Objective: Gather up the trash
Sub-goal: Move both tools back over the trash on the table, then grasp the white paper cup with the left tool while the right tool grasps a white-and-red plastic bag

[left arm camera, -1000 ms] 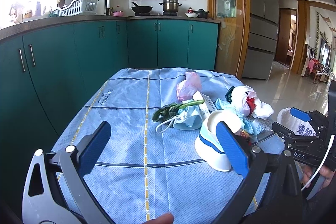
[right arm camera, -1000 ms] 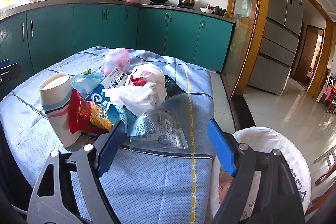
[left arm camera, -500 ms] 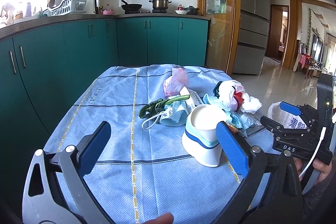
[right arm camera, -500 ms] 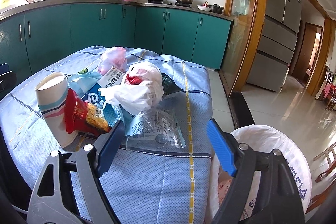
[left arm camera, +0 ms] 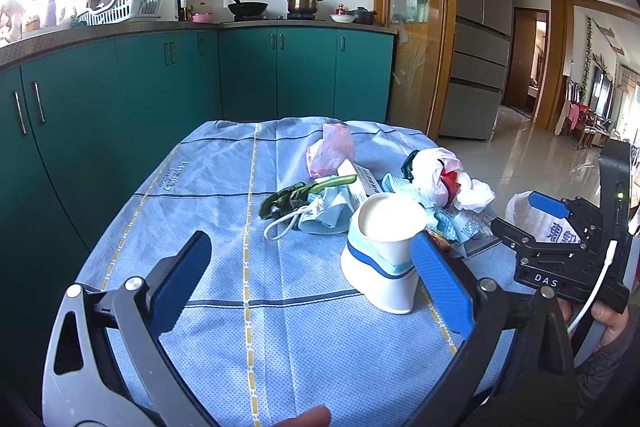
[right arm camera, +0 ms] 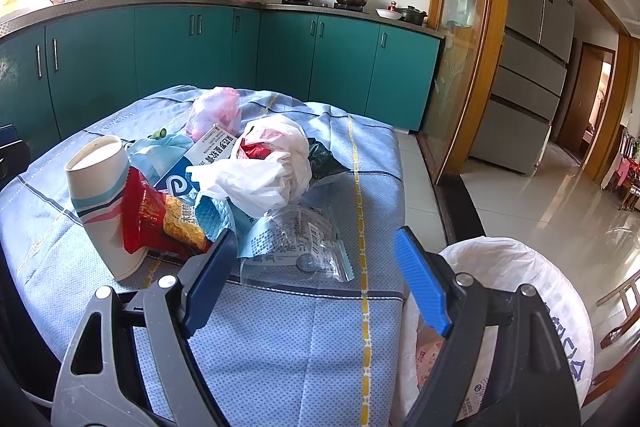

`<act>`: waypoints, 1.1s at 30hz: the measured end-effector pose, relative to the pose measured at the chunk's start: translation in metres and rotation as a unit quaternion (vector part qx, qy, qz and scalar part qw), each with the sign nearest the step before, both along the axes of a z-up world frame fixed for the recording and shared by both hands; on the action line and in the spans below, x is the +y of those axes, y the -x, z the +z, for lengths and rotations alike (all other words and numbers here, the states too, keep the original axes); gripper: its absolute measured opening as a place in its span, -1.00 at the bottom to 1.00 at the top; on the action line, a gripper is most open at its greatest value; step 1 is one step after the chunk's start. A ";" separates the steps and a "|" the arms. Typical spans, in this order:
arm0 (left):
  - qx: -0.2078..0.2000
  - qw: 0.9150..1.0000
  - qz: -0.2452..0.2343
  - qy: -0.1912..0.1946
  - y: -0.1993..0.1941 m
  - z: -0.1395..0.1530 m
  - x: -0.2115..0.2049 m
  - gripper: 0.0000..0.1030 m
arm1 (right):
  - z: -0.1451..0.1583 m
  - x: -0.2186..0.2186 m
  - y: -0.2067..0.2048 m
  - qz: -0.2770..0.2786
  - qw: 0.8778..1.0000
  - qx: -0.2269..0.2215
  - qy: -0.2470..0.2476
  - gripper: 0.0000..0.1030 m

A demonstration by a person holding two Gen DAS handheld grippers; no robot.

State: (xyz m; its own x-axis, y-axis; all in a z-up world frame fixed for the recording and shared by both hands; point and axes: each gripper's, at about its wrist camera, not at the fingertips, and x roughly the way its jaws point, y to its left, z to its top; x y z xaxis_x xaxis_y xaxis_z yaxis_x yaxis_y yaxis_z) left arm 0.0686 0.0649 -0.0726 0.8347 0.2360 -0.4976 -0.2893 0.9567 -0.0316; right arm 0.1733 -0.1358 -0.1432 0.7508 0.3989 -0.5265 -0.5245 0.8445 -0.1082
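Observation:
A pile of trash lies on the blue-clothed table (left arm camera: 224,211): a white paper cup (left arm camera: 382,255) (right arm camera: 104,199), a red snack wrapper (right arm camera: 156,219), a clear plastic packet (right arm camera: 296,247), a white plastic bag (right arm camera: 268,163) (left arm camera: 440,171), a pink bag (left arm camera: 332,151) (right arm camera: 216,111), a small box (right arm camera: 200,163) and a green scrap (left arm camera: 296,193). My left gripper (left arm camera: 308,275) is open and empty, its right finger just in front of the cup. My right gripper (right arm camera: 316,275) is open and empty, near the clear packet.
A white trash sack (right arm camera: 532,311) (left arm camera: 536,215) stands open on the floor at the table's right edge. Green kitchen cabinets (left arm camera: 160,83) run along the left and back. A fridge (left arm camera: 476,47) and tiled floor (right arm camera: 540,195) lie to the right.
The left gripper has drifted right and slightly closer to the cup. The right gripper has barely moved. Both stay open.

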 end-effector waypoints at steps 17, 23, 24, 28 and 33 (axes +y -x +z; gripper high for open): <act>0.018 0.998 -0.043 0.053 -0.010 -0.006 0.004 0.92 | 0.001 -0.013 -0.011 -0.036 0.999 0.009 -0.017 0.58; 0.032 0.995 -0.083 0.034 -0.037 -0.014 -0.021 0.92 | 0.001 -0.016 -0.016 -0.045 0.999 0.013 -0.024 0.66; 0.036 0.995 -0.087 0.034 -0.042 -0.016 -0.024 0.92 | 0.001 -0.016 -0.016 -0.046 0.999 0.013 -0.024 0.66; 0.056 0.993 -0.100 0.029 -0.061 -0.029 -0.036 0.92 | -0.001 -0.014 -0.015 -0.045 0.999 0.013 -0.013 0.66; 0.071 0.992 -0.098 0.020 -0.067 -0.038 -0.038 0.40 | -0.003 -0.014 -0.017 -0.048 0.999 0.017 -0.013 0.66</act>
